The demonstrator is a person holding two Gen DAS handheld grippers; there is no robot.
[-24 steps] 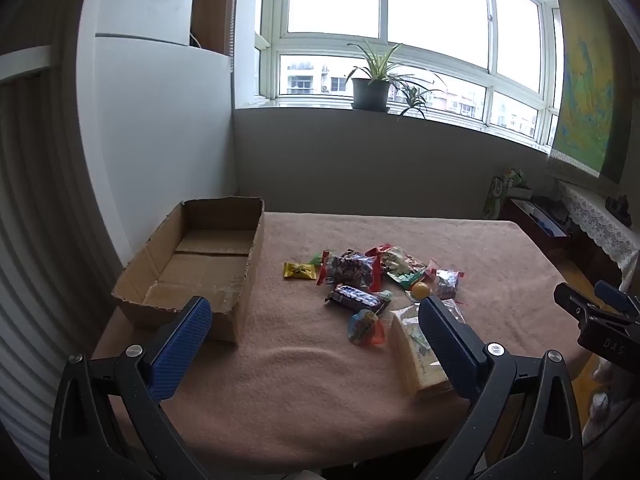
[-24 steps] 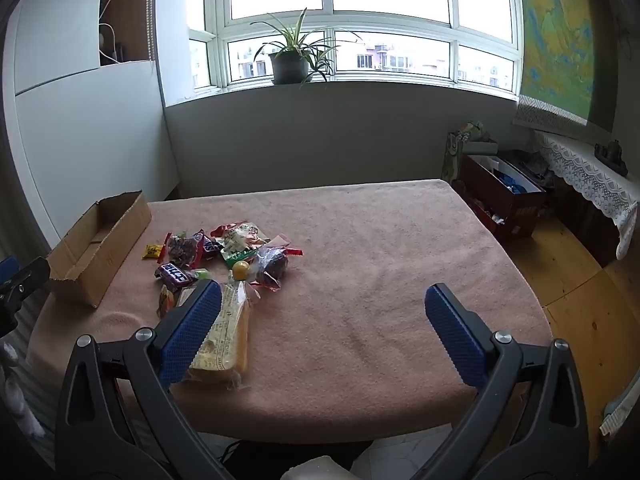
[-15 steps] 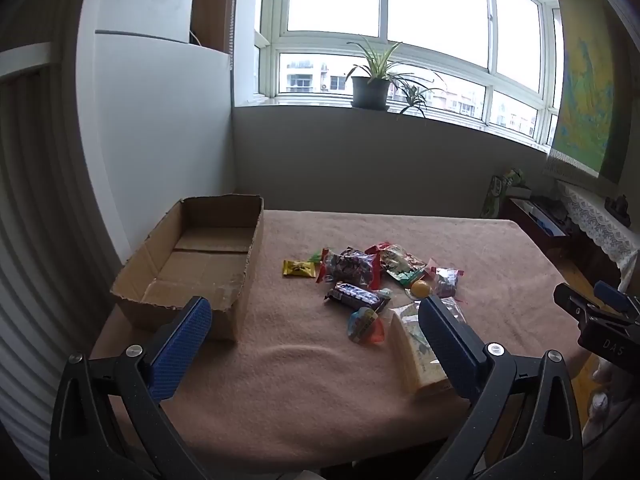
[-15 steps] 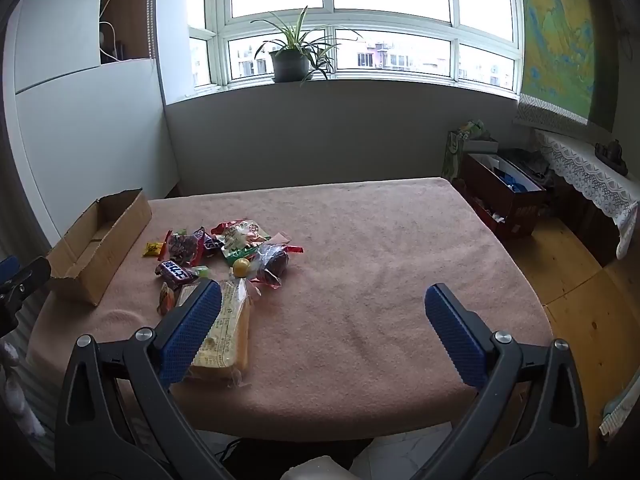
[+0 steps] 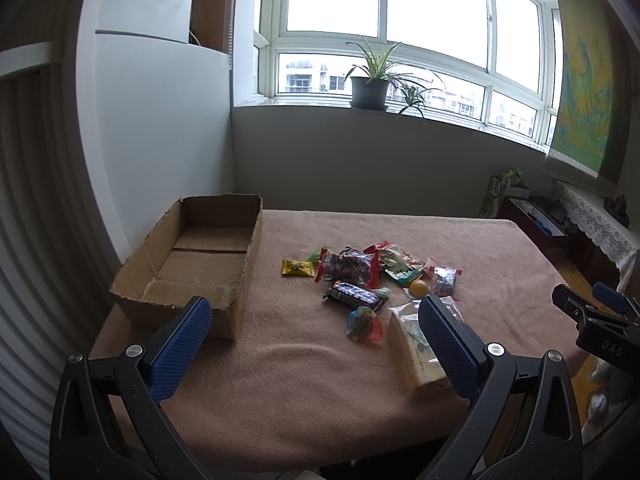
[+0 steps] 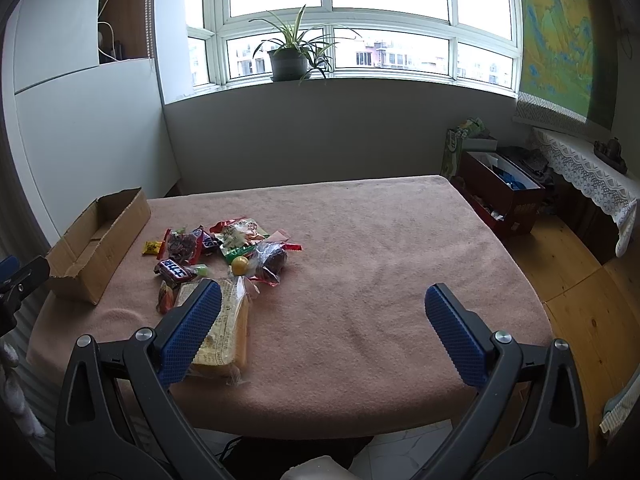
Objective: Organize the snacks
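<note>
- Task not started, judging by layout: cardboard box at counter's far left is empty; all snacks lie in a pile mid-counter, right of the box.
- Left claw: jaws wide apart, holding nothing, hovers over near counter edge.
- Right claw: jaws wide apart, empty, near edge too.
- Count, roughly ten snacks: one yellow candy packet, one red-ended bag, one dark chocolate bar, one long biscuit pack nearest, one small yellow ball, one round rainbow candy, several more wrappers overlapping, exact number unclear.
- One box.
- Left to do: everything goes into box.
</note>
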